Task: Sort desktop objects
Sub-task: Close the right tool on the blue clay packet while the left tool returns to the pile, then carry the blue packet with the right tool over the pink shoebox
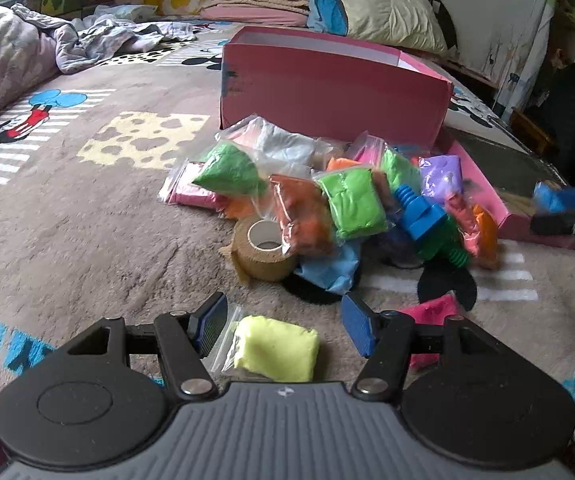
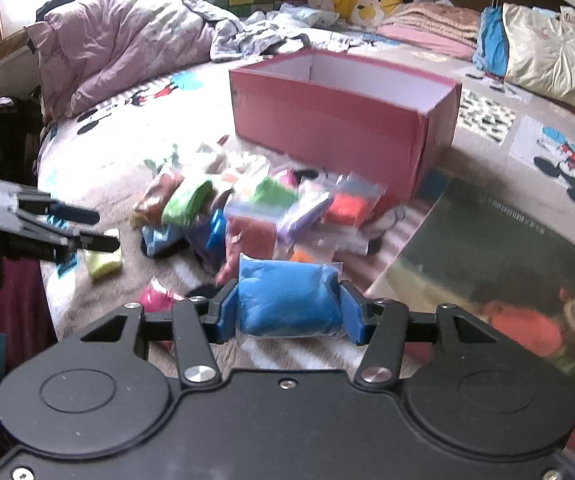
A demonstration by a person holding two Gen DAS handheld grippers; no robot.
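Blue clay bag [image 2: 287, 300] sits pinched in right tongs [image 2: 287, 312], lifted off the bed for the pink box [image 2: 339, 120]. Left tongs [image 1: 283, 326] spread around yellow clay bag [image 1: 275, 348], ready to grab.

Left gripper [image 1: 283, 326] low and level, pointing forward — jaws spread wide, blue pads [image 1: 357, 330] well apart, gripping nothing. Black linkage arms angled outward from both pivots. From the right wrist view, same gripper [image 2: 99, 230] seen far to the left, blurred, fingers splayed and reaching toward the middle. Right gripper [image 2: 289, 306] raised, level, aimed forward; jaws drawn in, blue pads [image 2: 225, 312] pressed flat against both sides of a load — pinched firmly between them. In the left wrist view, right gripper [image 1: 563, 212] just visible at the far right edge, blurred, black fingers barely made out.
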